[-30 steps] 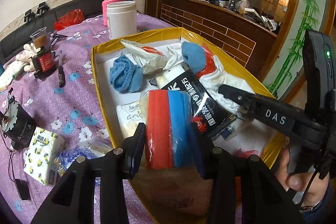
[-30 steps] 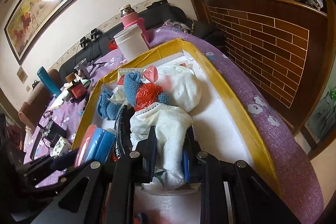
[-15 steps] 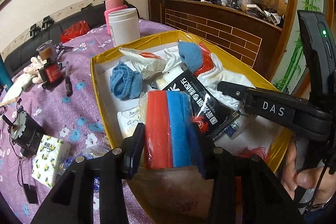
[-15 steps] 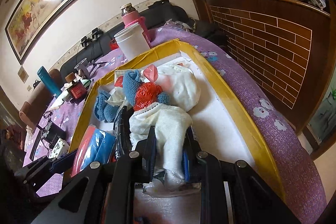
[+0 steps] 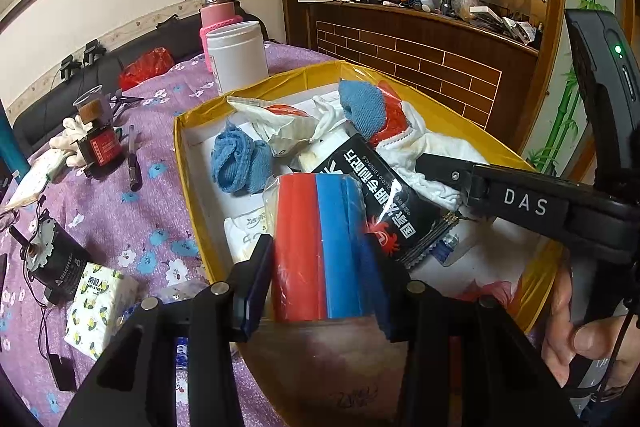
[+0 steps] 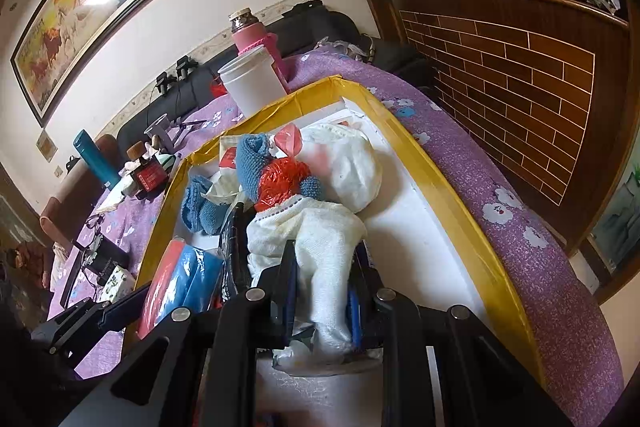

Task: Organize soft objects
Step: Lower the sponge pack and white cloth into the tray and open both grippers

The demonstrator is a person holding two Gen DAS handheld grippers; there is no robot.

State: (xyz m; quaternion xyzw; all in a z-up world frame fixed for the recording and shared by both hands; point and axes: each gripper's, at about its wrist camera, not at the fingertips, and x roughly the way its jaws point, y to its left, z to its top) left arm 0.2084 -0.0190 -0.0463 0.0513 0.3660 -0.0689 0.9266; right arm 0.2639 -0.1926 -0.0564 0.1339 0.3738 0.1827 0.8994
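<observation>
We clamp the red-and-blue wrapped sponge pack in our left hand-held gripper above the yellow-rimmed box; our right hand-held gripper pinches the white knitted cloth. Next we should lower and release both.

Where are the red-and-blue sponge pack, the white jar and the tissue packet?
red-and-blue sponge pack (image 5: pixel 320 247), left wrist view, its front face.
white jar (image 5: pixel 239 57), left wrist view, its side.
tissue packet (image 5: pixel 98 309), left wrist view, its top.

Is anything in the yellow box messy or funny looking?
Yes. The soft things lie in a jumbled heap in the yellow box: a white cloth, a blue knitted piece and a red crinkly bag piled on each other, not sorted. Nothing looks torn or spilled.
</observation>
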